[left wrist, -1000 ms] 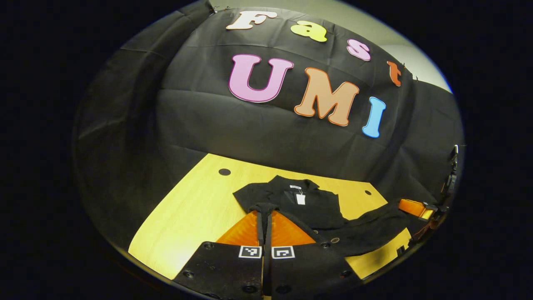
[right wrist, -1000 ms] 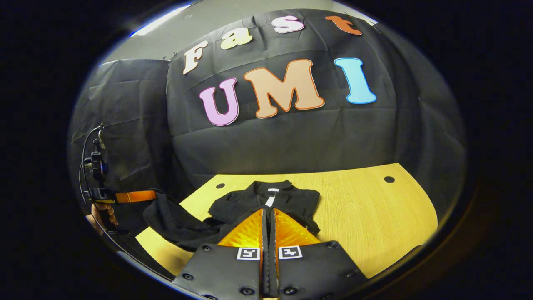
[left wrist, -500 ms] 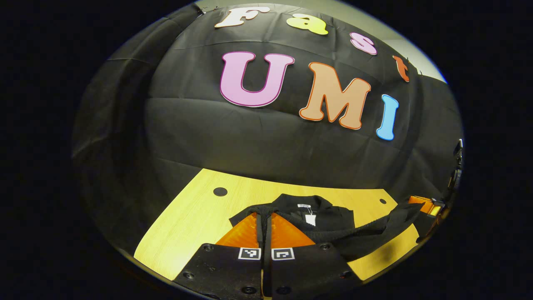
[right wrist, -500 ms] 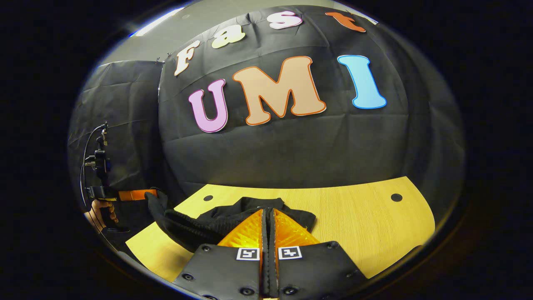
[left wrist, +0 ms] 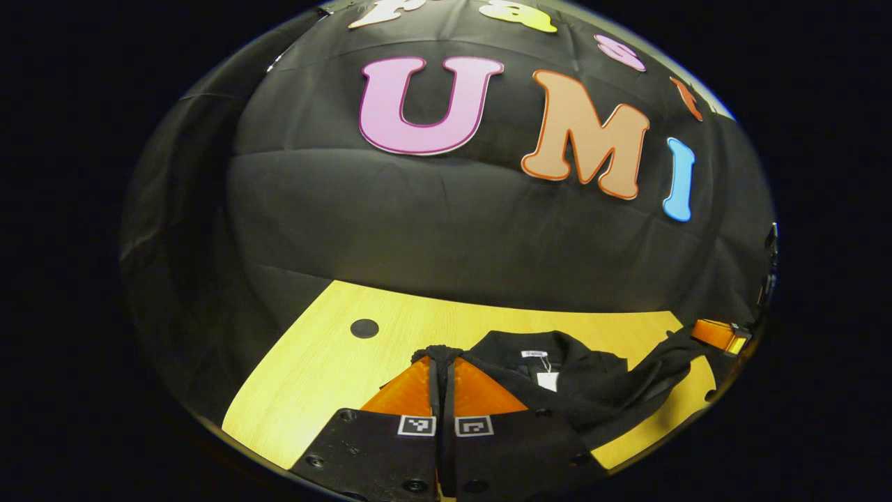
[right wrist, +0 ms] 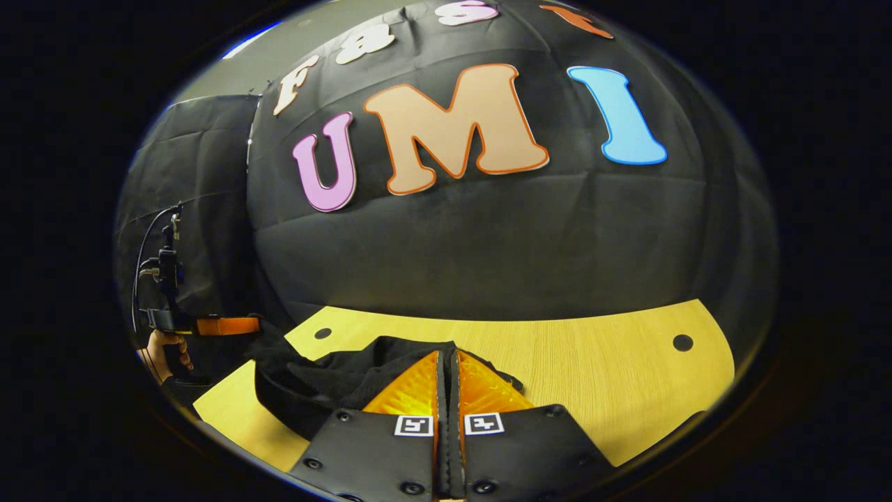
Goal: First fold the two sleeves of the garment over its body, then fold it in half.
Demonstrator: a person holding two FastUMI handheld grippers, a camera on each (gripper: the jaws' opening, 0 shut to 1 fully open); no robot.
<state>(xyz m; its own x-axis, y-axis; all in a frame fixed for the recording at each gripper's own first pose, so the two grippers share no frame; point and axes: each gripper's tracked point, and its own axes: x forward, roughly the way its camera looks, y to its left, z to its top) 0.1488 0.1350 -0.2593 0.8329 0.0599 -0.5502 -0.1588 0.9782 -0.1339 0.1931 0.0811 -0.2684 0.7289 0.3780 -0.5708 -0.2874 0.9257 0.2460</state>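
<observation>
A black garment (left wrist: 592,383) lies on the yellow wooden table (left wrist: 327,369), its collar and white tag (left wrist: 547,381) facing up. My left gripper (left wrist: 442,354) is shut on a bunched edge of the black cloth, lifted off the table. In the right gripper view, my right gripper (right wrist: 448,353) is likewise shut on the garment's (right wrist: 320,380) raised edge. The cloth hangs in a band between both grippers. The right gripper (left wrist: 721,335) appears far right in the left gripper view; the left gripper (right wrist: 224,325) and the hand (right wrist: 166,350) holding it appear far left in the right gripper view.
The table has round cable holes (left wrist: 364,328) (right wrist: 683,342) near its back corners. Black cloth walls stand close behind the table's (right wrist: 592,376) far edge. Bare wood stretches to the right of the garment in the right gripper view.
Both grippers have moved forward toward the back wall, carrying the held edge of the garment over its body toward the collar. Less of the garment shows flat ahead of the fingers.
</observation>
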